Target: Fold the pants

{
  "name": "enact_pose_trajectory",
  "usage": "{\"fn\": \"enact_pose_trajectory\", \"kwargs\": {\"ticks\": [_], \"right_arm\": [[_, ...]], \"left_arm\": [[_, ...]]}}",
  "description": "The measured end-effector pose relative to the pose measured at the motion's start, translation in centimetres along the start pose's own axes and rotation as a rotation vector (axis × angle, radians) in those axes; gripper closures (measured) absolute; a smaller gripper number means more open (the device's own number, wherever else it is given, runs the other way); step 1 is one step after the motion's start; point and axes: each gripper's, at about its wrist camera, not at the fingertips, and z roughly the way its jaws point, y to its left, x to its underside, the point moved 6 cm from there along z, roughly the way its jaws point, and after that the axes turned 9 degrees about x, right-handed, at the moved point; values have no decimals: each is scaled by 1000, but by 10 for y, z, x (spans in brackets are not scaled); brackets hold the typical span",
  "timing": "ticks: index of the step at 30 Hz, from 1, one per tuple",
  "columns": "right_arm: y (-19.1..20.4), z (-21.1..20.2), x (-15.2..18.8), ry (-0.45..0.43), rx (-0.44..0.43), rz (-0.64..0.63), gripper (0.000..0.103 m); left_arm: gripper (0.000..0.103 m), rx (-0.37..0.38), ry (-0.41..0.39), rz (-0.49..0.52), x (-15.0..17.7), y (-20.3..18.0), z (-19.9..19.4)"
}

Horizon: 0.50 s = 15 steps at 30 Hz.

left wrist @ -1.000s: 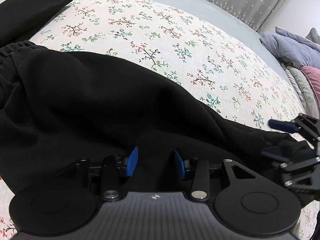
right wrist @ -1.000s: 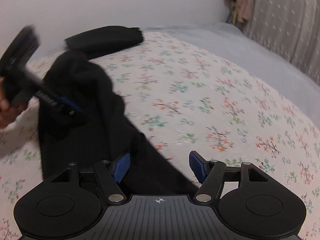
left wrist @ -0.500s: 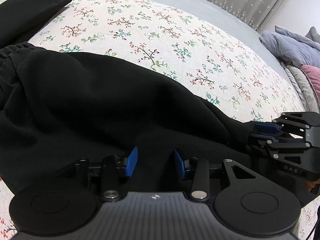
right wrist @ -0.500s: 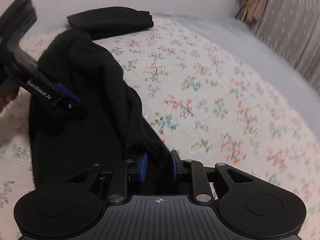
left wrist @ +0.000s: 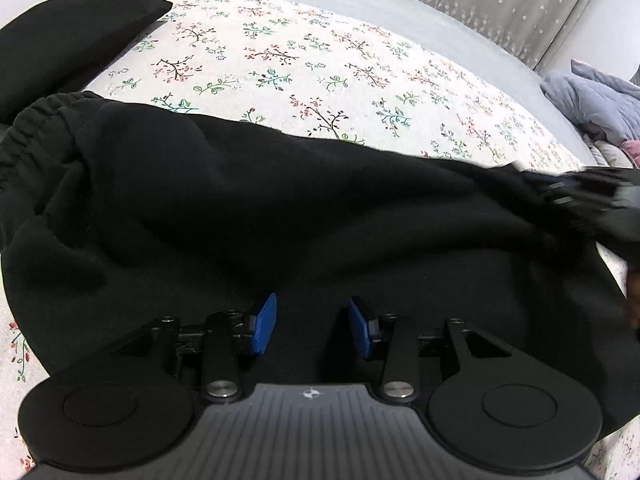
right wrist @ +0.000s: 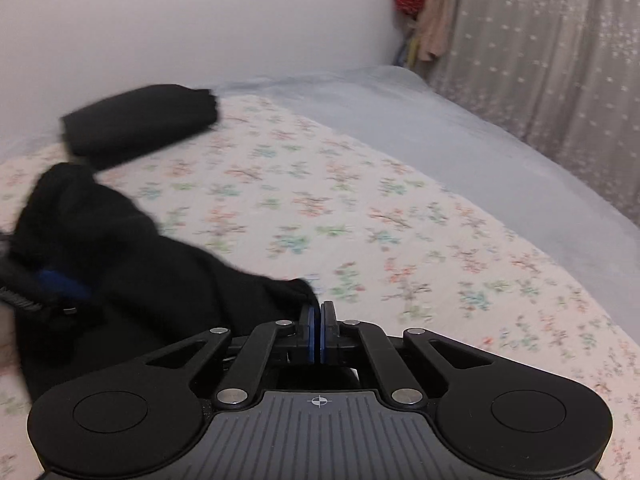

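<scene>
Black pants lie spread across the floral bedsheet, with the elastic waistband at the left. My left gripper points down over the middle of the pants. Its blue pads stand apart and pinch no cloth that I can see. My right gripper is shut on the end of a pant leg, whose black cloth bunches at its pad tips. In the left wrist view the right gripper is a blur at the right edge, with the leg end drawn up to it. The left gripper shows dimly at the left of the right wrist view.
A folded black garment lies at the far corner of the bed by the white wall. A grey sheet borders the floral one. Grey starred curtains hang beyond, and grey-blue bedding is piled at the right.
My right gripper's jaws went from wide apart to shut on the pant leg end, and it moved up and across with the cloth. The left gripper stayed put.
</scene>
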Motion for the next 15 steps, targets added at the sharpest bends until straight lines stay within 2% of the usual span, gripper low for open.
{"fn": "enact_pose_trajectory", "kwargs": {"ticks": [4, 6, 10, 12, 14, 15], "right_arm": [[27, 48, 18, 82, 57, -136, 103], [24, 54, 18, 76, 62, -98, 103], [0, 51, 14, 35, 29, 69, 103], [7, 65, 21, 67, 38, 11, 103], [18, 67, 25, 55, 68, -53, 103], [17, 63, 22, 49, 73, -44, 103]], "left_arm": [[54, -9, 5, 23, 2, -1, -2], [54, -2, 6, 15, 1, -1, -1], [55, -5, 7, 18, 1, -2, 0], [54, 0, 6, 19, 0, -2, -1], [48, 32, 3, -1, -1, 1, -3], [46, 57, -4, -22, -3, 3, -6]]}}
